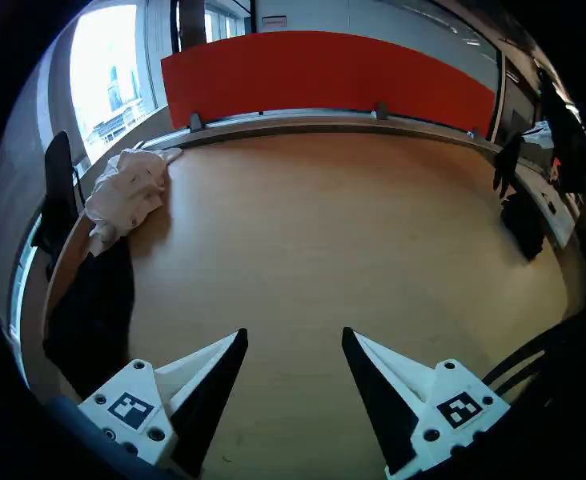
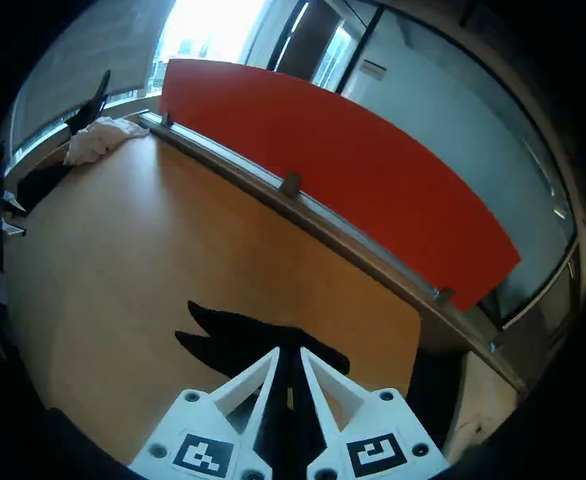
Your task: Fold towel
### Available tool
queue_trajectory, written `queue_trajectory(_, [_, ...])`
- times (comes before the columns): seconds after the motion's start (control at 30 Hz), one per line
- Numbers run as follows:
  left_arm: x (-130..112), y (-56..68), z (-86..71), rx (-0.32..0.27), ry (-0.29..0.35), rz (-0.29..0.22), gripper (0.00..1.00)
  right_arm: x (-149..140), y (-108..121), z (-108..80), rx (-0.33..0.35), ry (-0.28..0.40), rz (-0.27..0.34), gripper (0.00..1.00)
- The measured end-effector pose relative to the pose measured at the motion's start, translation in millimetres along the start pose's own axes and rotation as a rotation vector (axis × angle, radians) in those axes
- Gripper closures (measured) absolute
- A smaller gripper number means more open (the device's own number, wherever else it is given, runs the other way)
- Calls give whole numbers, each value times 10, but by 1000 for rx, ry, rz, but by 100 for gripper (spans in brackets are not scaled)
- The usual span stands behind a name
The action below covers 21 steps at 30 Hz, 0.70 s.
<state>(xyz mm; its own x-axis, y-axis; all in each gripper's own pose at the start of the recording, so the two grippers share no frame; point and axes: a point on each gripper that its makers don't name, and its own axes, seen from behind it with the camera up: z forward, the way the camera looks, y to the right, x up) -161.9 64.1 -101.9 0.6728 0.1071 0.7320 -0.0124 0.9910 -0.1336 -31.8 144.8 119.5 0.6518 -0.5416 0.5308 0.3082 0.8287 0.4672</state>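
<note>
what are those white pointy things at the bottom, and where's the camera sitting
A person holds a two-finger claw in each hand; a fisheye camera rides on each, looking along its fingers. The white wedges are those fingers. In the left gripper view the left claw is open above a wooden desk. A crumpled pale towel lies at its far left corner, near a red divider. In the right gripper view the right claw is closed, tips at a black cloth-like shape; whether it pinches that is unclear. Neither claw holds the towel.
</note>
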Motion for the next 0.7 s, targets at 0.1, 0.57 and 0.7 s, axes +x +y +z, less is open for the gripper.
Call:
queue_trajectory(0.1, [16,10,0,0,1,1,13,-33,17,7,-1,-5,6,96])
queue_trajectory(0.57, [71,78,-1,-9,6,19,13,-334,42,-178,-9,-36,12,96])
queue_trajectory(0.7, [91,103,-19,-15,12,26,13,-514,61,-297,-20,-51,30,96])
